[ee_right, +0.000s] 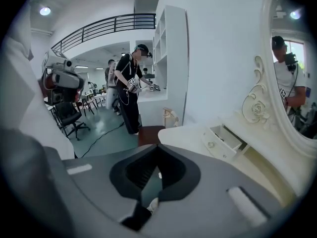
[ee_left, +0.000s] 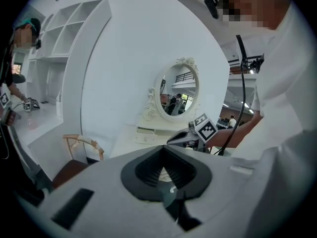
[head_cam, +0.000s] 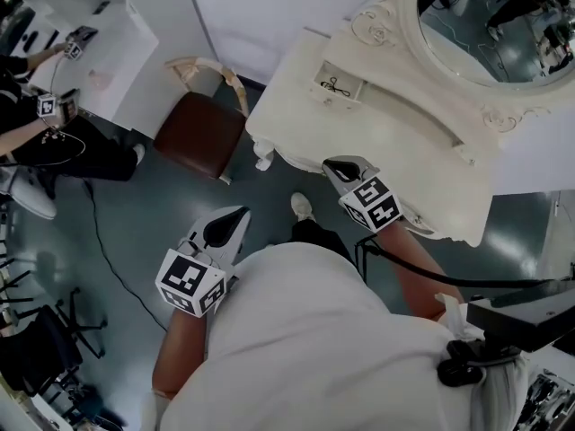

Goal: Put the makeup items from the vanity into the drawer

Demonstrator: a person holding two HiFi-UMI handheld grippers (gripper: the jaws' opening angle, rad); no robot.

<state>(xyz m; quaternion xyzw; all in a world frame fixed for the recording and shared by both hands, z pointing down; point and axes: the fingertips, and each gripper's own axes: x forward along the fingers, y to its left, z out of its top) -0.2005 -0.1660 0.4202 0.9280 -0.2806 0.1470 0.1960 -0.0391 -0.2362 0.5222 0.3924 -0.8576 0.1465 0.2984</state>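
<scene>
Observed left gripper over the floor and right gripper near the front edge of the vanity, both clenched on nothing. Noted small dark item lying inside open drawer at its left end.

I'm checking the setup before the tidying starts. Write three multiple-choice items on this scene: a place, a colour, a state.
1. In the head view, the stool stands: A. left of the vanity; B. on the vanity; C. under the vanity.
2. The stool's seat is: A. white; B. brown; C. green.
3. The vanity's small drawer is: A. shut; B. taken out; C. open.
Key: 1 A, it stands off the vanity's left end; 2 B, the seat is reddish brown; 3 C, it is pulled out, its inside showing.
</scene>
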